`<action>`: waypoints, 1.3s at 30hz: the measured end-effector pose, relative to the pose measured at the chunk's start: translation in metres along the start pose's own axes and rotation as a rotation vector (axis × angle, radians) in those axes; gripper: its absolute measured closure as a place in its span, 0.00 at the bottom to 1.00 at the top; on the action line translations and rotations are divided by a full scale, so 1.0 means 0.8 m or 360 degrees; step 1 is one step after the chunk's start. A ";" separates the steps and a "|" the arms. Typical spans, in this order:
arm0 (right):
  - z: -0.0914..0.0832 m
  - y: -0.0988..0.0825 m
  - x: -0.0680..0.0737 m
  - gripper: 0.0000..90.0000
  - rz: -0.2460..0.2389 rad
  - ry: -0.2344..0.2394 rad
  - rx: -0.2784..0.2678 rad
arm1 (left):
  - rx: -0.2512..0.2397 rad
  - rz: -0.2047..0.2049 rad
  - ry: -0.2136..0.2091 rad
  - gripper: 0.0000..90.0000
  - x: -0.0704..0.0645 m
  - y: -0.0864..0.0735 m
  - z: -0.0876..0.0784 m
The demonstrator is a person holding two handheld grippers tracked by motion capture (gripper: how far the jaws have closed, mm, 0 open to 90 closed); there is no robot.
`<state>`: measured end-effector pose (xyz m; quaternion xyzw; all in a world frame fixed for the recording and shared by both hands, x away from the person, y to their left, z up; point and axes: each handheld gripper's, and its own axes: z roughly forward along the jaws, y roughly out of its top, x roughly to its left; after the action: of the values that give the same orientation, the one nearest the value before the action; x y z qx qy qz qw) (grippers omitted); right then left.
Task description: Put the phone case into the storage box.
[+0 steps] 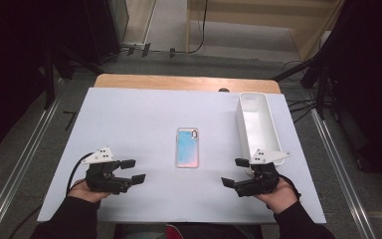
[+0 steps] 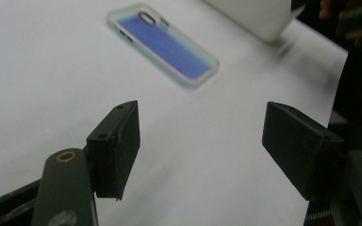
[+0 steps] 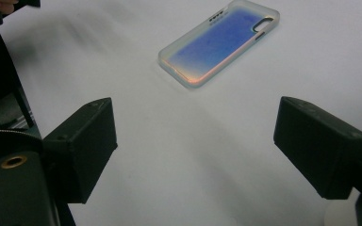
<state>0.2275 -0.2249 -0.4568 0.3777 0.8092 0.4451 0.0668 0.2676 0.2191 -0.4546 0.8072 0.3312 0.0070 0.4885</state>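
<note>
high view shows the phone case [image 1: 187,147] lying flat near the middle of the white bench [image 1: 129,114], its long axis running away from the person, camera cutout at the far end. it sits between the two hands and a little farther out than both: the left gripper [image 1: 132,171] is at the near left, the right gripper [image 1: 235,172] at the near right, both with their fingers pointing inward towards the case. neither is clearly nearer; the gaps look about even.

left gripper view has the case [image 2: 162,44] ahead and up-left of the fingers [image 2: 115,148], lying slantwise across the line of approach, well apart from them. right gripper view shows the case [image 3: 219,42] ahead as well, again slantwise, with bare bench between it and the fingers [image 3: 82,148]. both sets of fingers stand released, spread wide with nothing between them.

judging from this, a grasp across the case's short width would call for a reach forward and inward. since the case lies flat and thin, the fingers would probably need to come down on its long edges.

room is generous: open bench on all sides of the case. the white bin [image 1: 257,127] stands along the right edge, near the right gripper, well apart from the case, its long axis roughly parallel to it.
</note>
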 end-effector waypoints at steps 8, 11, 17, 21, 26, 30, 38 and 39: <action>-0.002 -0.001 -0.001 0.14 0.0005 -0.0007 0.0002 | 0.0115 0.0029 -0.0007 0.31 0.005 0.022 0.021; -0.002 -0.002 -0.002 0.14 0.0008 -0.0009 -0.0002 | 0.0144 0.0080 -0.0004 0.25 0.005 0.028 0.029; -0.003 -0.004 -0.002 0.14 0.0006 -0.0014 0.0007 | 0.0152 0.0060 -0.0025 0.25 0.006 0.042 0.046; -0.002 -0.005 -0.001 0.14 0.0006 -0.0008 0.0012 | 0.0175 0.0077 -0.0047 0.26 0.004 0.051 0.056; -0.001 -0.007 0.000 0.14 0.0003 -0.0009 0.0022 | 0.0205 0.0086 -0.0056 0.29 0.001 0.060 0.070; 0.000 -0.007 0.001 0.14 -0.0008 -0.0008 0.0028 | 0.0213 0.0085 -0.0059 0.29 -0.001 0.066 0.080; 0.000 -0.009 0.002 0.14 -0.0024 -0.0006 0.0039 | 0.0216 0.0088 -0.0064 0.29 -0.001 0.077 0.097; 0.001 -0.009 0.002 0.14 -0.0023 -0.0005 0.0039 | 0.0214 0.0090 -0.0071 0.29 -0.001 0.079 0.100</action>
<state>0.2225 -0.2254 -0.4619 0.3733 0.8171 0.4341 0.0669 0.3266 0.1370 -0.4461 0.8471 0.2971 -0.0195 0.4401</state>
